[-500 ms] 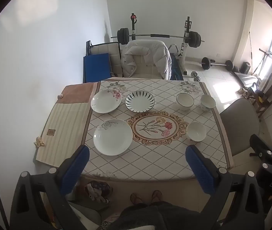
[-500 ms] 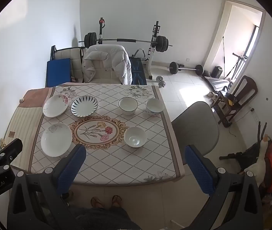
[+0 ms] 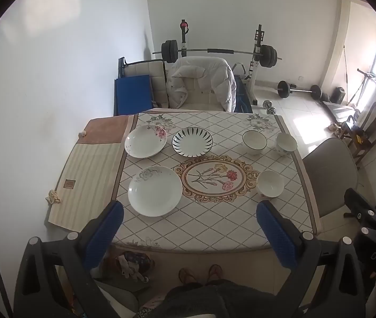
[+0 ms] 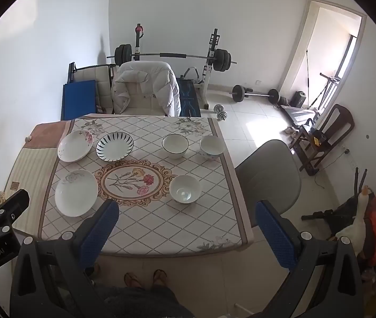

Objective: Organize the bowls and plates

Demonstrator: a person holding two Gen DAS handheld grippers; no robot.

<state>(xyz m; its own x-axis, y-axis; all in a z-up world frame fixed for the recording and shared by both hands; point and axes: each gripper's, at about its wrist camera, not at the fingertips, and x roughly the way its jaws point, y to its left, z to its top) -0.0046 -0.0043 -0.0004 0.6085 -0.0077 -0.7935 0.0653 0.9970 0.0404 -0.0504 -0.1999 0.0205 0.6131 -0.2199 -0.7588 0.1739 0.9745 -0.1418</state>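
Both grippers, left (image 3: pixel 188 228) and right (image 4: pixel 186 225), wide open, empty, above the table's near edge (image 3: pixel 201 249).

Both cams are fisheye, held high and well back from the worktop (image 3: pixel 214 222), looking down and fwd across it toward the far wall. Left wrist view: worktop sits centre frame, its own blue tongs (image 3: pixel 188 235) at bottom edge, right tongs' black frame poking in at lower right. Right wrist view: set further to the right, so worktop (image 4: pixel 161 228) lands left of centre, w/ more floor on the right side; left tongs' frame shows at lower left. Shared: whole worktop, barbell rack (image 3: pixel 219 51) (image 4: pixel 172 55) at upper centre, person's feet at bottom.
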